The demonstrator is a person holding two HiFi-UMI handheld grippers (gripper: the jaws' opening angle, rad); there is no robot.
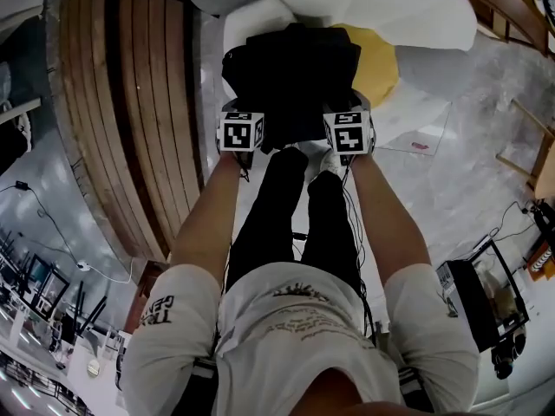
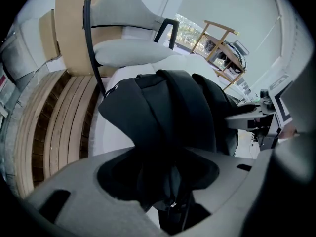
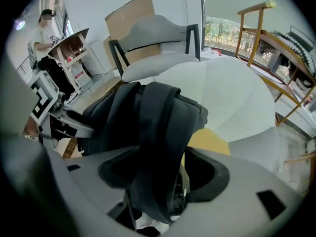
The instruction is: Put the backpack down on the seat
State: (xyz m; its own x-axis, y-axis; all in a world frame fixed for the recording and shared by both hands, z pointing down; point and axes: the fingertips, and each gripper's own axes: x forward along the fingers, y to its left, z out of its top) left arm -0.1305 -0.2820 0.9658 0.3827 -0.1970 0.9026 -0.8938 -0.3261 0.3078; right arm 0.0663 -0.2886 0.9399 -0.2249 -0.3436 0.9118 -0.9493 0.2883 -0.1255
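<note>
The black backpack (image 1: 290,68) rests on a white seat (image 1: 408,7), against a yellow cushion (image 1: 377,63). Both grippers are at its near edge: the left gripper (image 1: 243,115) on the left, the right gripper (image 1: 347,115) on the right. In the left gripper view a black strap (image 2: 168,107) runs down through the left gripper (image 2: 163,177), whose jaws stand wide and do not press on it. In the right gripper view another strap (image 3: 153,127) hangs through the right gripper (image 3: 165,177), with a gap and the yellow cushion (image 3: 207,139) showing beside it.
A curved bench of wooden slats (image 1: 121,102) lies to the left. A grey chair with a black frame (image 2: 128,48) stands behind the backpack. A wooden rack (image 3: 266,33) is at the right, and a person (image 3: 44,28) stands far left. A black cart (image 1: 481,302) stands at the lower right.
</note>
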